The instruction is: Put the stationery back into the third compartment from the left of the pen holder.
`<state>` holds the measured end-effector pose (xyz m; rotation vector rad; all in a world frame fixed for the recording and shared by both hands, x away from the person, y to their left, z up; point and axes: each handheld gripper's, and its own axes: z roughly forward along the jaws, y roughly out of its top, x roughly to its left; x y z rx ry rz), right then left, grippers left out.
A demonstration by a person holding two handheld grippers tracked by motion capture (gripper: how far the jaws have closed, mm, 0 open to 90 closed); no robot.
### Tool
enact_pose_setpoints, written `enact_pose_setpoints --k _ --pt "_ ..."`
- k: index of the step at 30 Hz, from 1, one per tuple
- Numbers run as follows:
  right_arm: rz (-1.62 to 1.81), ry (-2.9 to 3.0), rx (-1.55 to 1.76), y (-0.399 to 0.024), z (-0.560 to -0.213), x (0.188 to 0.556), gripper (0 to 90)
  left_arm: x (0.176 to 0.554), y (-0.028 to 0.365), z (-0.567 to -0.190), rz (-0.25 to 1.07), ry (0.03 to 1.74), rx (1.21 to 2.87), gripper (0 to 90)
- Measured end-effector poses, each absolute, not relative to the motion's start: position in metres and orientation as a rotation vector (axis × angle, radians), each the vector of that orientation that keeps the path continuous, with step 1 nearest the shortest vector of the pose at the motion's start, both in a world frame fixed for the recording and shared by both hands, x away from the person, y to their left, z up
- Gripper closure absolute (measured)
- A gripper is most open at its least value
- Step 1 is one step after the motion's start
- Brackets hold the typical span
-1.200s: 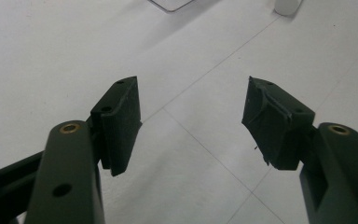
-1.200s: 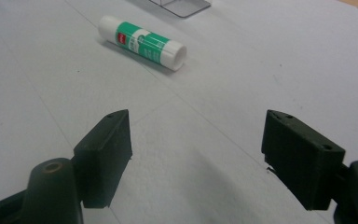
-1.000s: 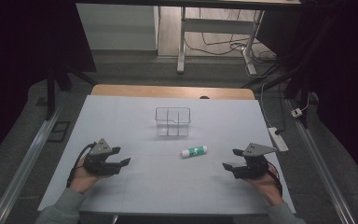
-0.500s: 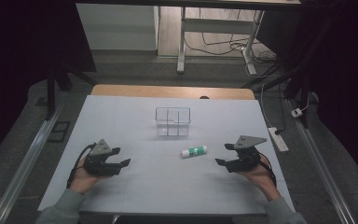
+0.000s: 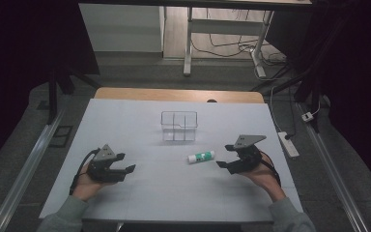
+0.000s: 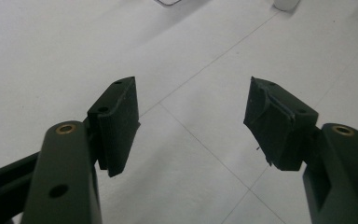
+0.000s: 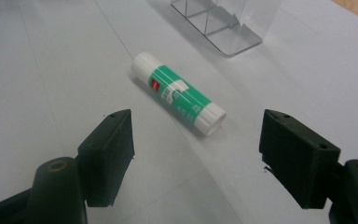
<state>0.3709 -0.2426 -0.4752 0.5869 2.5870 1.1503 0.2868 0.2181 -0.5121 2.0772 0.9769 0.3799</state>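
Observation:
A white and green glue stick (image 5: pixel 201 156) lies on its side on the white table sheet (image 5: pixel 140 130), in front of a clear plastic divided box (image 5: pixel 178 125). In the right gripper view the glue stick (image 7: pixel 178 93) lies a little ahead of the open jaws, untouched. My right gripper (image 5: pixel 224 156) is just right of the stick, open and pointing left toward it. My left gripper (image 5: pixel 126 163) rests at the left of the sheet, open with nothing between its jaws. In the left gripper view, that gripper (image 6: pixel 191 121) looks over bare sheet.
The clear box (image 7: pixel 223 23) stands beyond the stick in the right gripper view. A wooden table edge (image 5: pixel 178 94) runs behind the sheet. A white power strip (image 5: pixel 288 144) lies on the floor at the right. Metal rails flank the table.
My right gripper has moved left and a little up, closing in on the glue stick. The left gripper has stayed where it was.

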Motion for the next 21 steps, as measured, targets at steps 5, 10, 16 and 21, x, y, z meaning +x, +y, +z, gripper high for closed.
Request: enact_pose_setpoints --k 5,10,16,21 --pt "1.137 2.611 0.558 -0.235 -0.473 0.374 25.8 0.286 0.218 -0.512 0.381 0.977 2.079 34.8" --pt "1.124 2.641 0.505 -0.225 -0.471 0.379 25.8 0.286 0.218 -0.511 0.382 0.977 2.079 34.7" --pt "1.082 2.679 0.458 -0.214 -0.469 0.385 25.8 0.285 0.218 -0.51 0.382 0.974 2.075 34.7" --pt "1.056 2.713 0.419 -0.204 -0.471 0.392 25.8 0.286 0.218 -0.511 0.378 0.972 2.08 34.6"
